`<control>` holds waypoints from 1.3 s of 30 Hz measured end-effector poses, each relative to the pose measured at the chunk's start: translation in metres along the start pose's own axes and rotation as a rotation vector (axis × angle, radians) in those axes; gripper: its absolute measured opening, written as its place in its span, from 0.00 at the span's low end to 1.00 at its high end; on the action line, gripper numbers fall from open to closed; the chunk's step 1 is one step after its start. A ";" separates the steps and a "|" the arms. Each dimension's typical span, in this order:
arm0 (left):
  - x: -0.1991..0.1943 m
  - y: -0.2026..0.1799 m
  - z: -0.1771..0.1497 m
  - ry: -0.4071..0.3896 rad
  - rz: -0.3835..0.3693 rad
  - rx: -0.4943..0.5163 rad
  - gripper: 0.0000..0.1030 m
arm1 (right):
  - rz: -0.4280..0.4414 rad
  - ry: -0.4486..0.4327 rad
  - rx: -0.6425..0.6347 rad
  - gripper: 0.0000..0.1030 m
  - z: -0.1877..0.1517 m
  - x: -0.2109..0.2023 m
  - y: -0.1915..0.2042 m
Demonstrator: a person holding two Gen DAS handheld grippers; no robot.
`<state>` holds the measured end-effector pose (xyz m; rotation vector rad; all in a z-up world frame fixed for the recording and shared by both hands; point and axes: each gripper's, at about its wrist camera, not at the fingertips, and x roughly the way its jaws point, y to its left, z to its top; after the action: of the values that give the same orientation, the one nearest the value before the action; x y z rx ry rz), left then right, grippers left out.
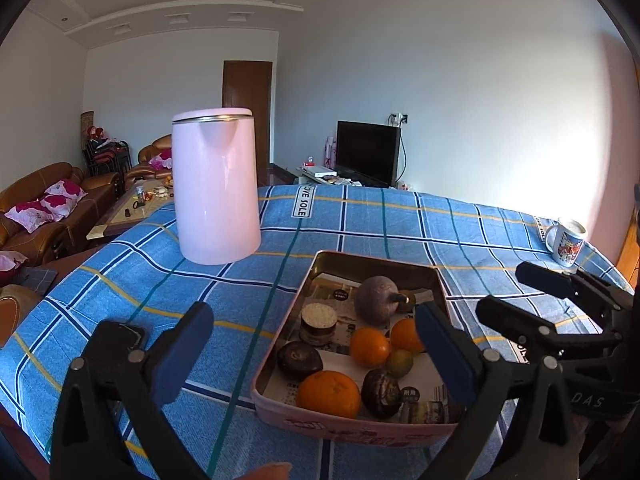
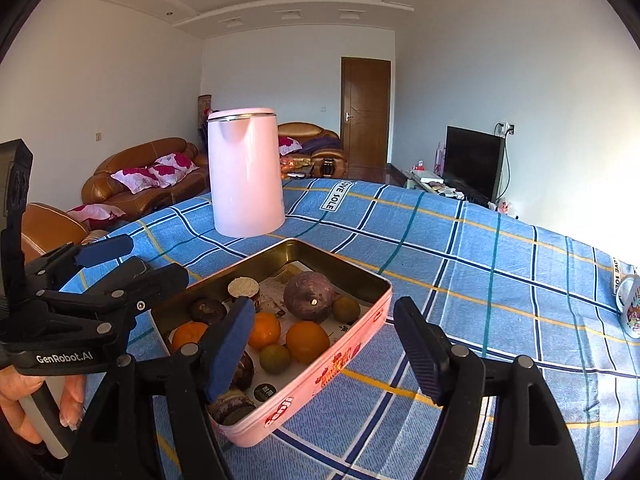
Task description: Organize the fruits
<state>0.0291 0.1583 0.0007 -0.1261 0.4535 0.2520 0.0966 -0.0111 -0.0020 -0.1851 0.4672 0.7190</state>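
Over the tin (image 1: 376,266) of fruit, we hold both grippers (image 1: 316,344) (image 2: 324,344) wide open and empty; best to pinch one orange (image 1: 328,394) gently.

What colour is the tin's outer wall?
Pink with red print on the tin; clearest in the right wrist view.

Open tin (image 2: 360,312) on the checked cloth (image 2: 500,280), top unobstructed, so entry from above is free. Inside, oranges (image 2: 307,340), dark fruits (image 2: 208,310), a large purple fruit (image 2: 309,296) and a small jar (image 2: 244,289) lie close together, with narrow gaps between them. The pink kettle (image 2: 245,176) stands upright just beyond the tin's far-left corner, blocking approach there. Bare cloth extends to the right as far as the mug (image 2: 632,308) at the edge. The left gripper (image 2: 132,264) hangs spread wide at the tin's left side; the right gripper (image 2: 328,354), also spread, straddles its near corner.
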 end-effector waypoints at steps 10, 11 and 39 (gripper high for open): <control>-0.003 -0.010 -0.001 0.013 -0.003 0.015 1.00 | -0.011 -0.032 0.024 0.72 -0.008 -0.018 -0.013; -0.003 -0.011 -0.001 0.012 0.001 0.017 1.00 | -0.013 -0.036 0.025 0.72 -0.009 -0.020 -0.013; -0.006 -0.035 -0.004 0.016 -0.005 0.046 1.00 | -0.036 -0.086 0.040 0.72 -0.023 -0.049 -0.023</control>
<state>0.0316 0.1227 0.0017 -0.0844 0.4745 0.2359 0.0718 -0.0643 0.0010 -0.1241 0.3951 0.6788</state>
